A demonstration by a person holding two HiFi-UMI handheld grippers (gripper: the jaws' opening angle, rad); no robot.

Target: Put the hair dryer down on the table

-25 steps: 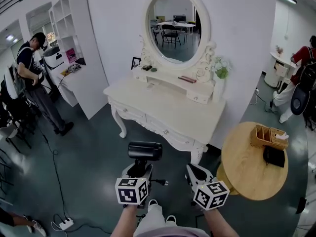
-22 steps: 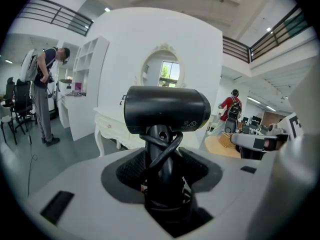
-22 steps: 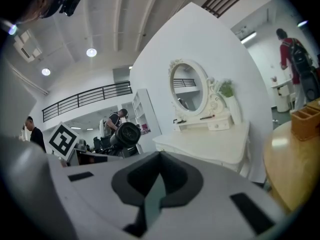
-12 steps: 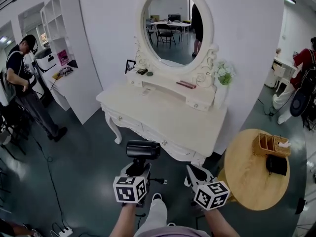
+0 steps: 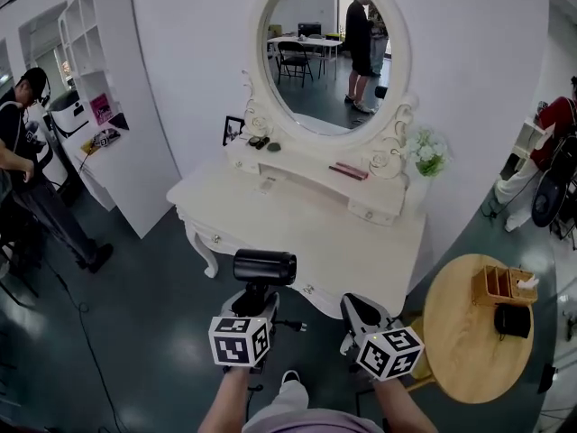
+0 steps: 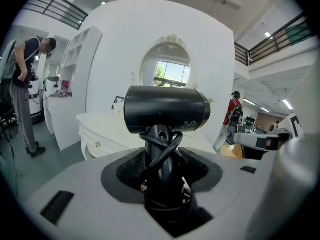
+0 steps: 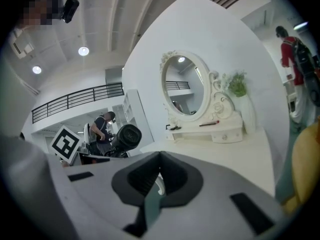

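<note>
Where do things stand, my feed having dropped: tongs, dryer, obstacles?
Left tongs shut on hair dryer handle, cord wrapped round it. Right tongs shut, empty. Not yet down; dressing table ahead, near top bare.

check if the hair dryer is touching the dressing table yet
Apart. Left gripper view: the hair dryer sits clamped in the left hand-held gripper, dressing table behind it.

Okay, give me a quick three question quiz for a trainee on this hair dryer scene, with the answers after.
1. True or false: the hair dryer is not yet resting on the dressing table.
2. Which holds it? A: left gripper. B: right gripper.
3. Fill in: its cord is looped round its ____.
Key: 1 true; 2 A; 3 handle.
</note>
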